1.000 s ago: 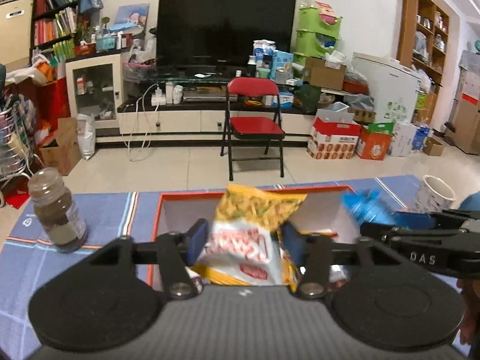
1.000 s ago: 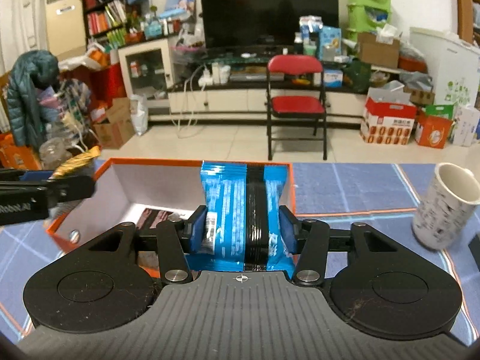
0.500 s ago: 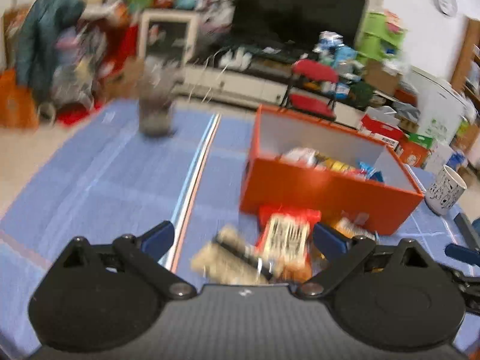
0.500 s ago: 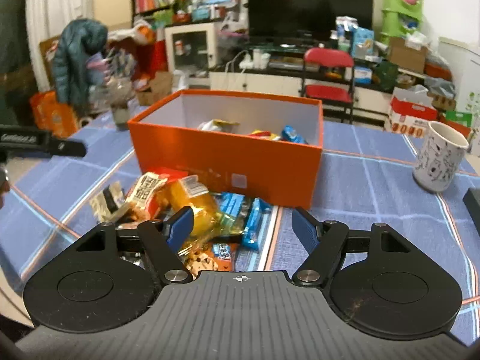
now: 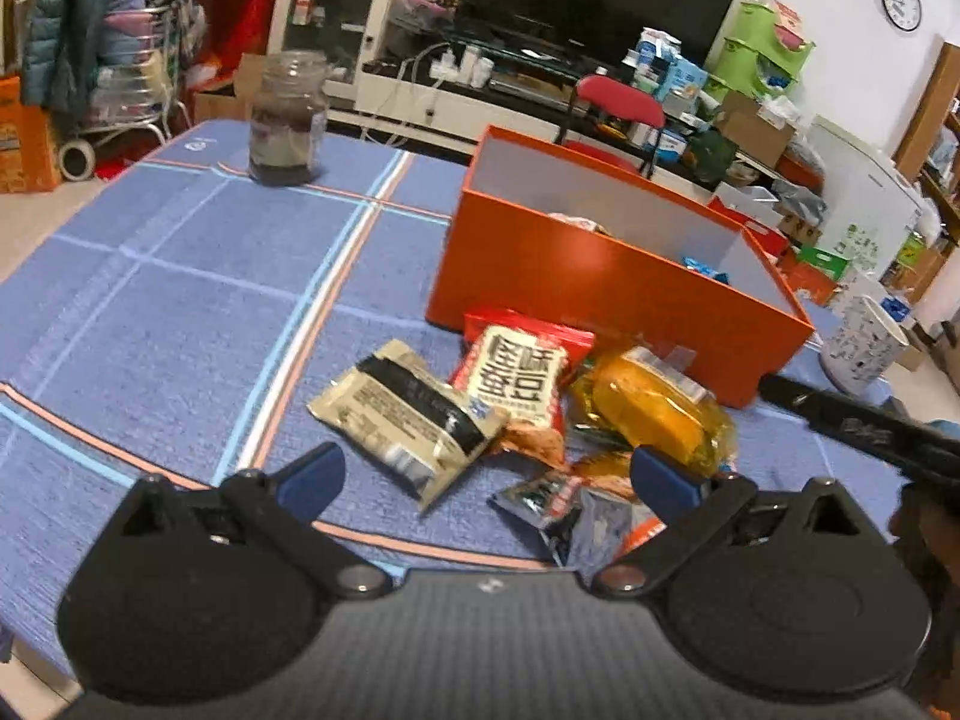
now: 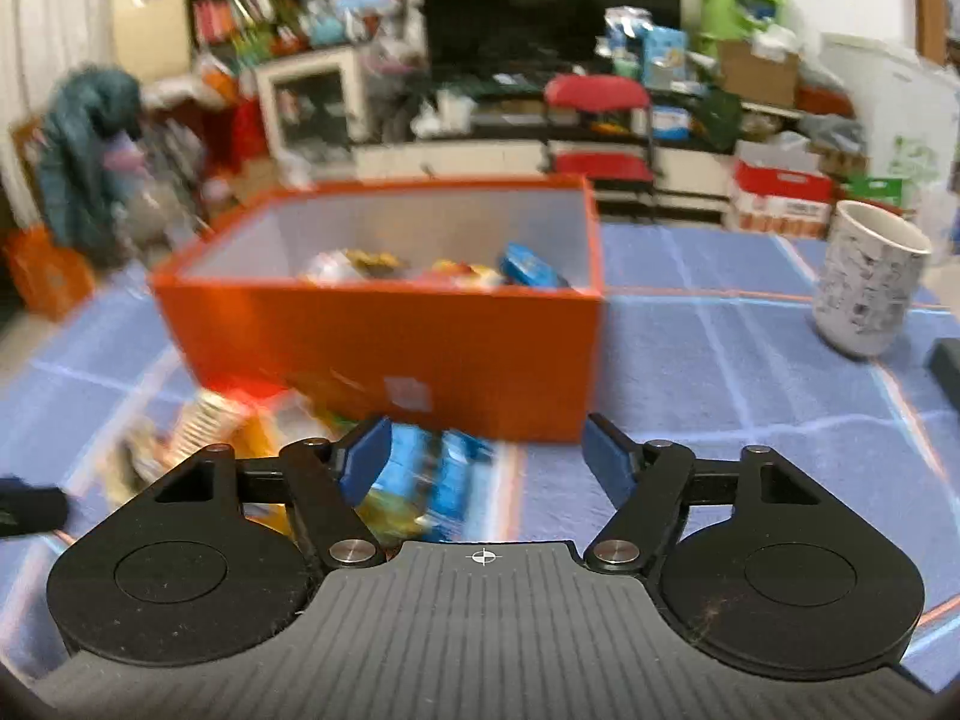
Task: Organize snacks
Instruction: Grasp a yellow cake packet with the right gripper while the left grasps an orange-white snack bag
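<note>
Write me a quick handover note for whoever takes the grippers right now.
Left gripper: open, empty, jaws just opened wide, over the beige-and-black packet.
Right gripper: open, empty, near the blue packets.
Done: several snacks already lie in the orange box.
Left: the pile in front of the box, including the red-and-white packet and the orange-yellow packet.

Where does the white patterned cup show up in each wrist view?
Left wrist: white patterned cup at the far right edge, beyond the orange box's right corner.
Right wrist: cup upper right, standing apart from the box.
Shared landmark: the orange box.
</note>
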A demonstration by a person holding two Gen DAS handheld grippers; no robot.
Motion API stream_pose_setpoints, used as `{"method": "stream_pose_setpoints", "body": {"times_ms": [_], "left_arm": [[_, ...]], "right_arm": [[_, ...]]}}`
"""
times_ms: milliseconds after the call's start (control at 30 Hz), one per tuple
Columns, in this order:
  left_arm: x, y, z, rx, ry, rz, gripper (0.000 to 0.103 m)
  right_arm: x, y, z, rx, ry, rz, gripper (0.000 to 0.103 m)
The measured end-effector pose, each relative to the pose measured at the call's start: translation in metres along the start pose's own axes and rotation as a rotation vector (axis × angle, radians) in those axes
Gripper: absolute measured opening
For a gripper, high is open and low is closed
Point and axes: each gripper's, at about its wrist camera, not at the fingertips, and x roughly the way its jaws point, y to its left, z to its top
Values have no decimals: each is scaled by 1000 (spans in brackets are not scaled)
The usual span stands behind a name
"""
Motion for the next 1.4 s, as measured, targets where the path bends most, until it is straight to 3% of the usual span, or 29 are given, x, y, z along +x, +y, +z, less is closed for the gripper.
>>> {"method": "stream_pose_setpoints", "body": {"times_ms": [100,167,300,367,467,500,600,700,867,1100,1200,1233,1267,1300,1400], "left_arm": [[4,1,0,-53,14,10,100],[6,-2,-2,-57,22,21,100],[6,-8,-5,-33,33,11,100],[7,-8,-5,-44,46,-2,100],[10,-9,-5,-67,76,-28,100],[10,-10,-6,-67,83,-34,100],[11,-18,-6,-49,87,-37,100],[12,-28,-5,-45,100,-20,101],[21,-56,-12,-41,125,70,101],[44,-83,-21,-1,122,150,102],[54,-77,-21,-41,161,130,102],[56,-76,-22,-29,167,129,98],[56,-76,-23,-10,171,116,78],[56,-76,-23,12,181,101,67],[48,-73,-22,61,171,47,63]], "right_arm": [[-3,26,4,-155,-45,105,67],[10,40,4,-239,3,152,67],[41,47,-1,-256,110,191,65],[52,47,-4,-256,145,217,59],[65,50,-9,-256,197,222,35],[67,50,-11,-258,208,221,26],[63,48,-9,-252,200,216,23],[46,43,-3,-250,158,181,23],[4,20,-2,-199,91,95,23],[-29,-2,-14,-149,100,48,23],[-41,-8,-16,-121,96,49,23],[-43,-10,-17,-113,96,52,23],[-43,-11,-18,-110,98,57,23],[-42,-11,-18,-112,100,61,23],[-38,-15,-18,-101,106,66,23]]}}
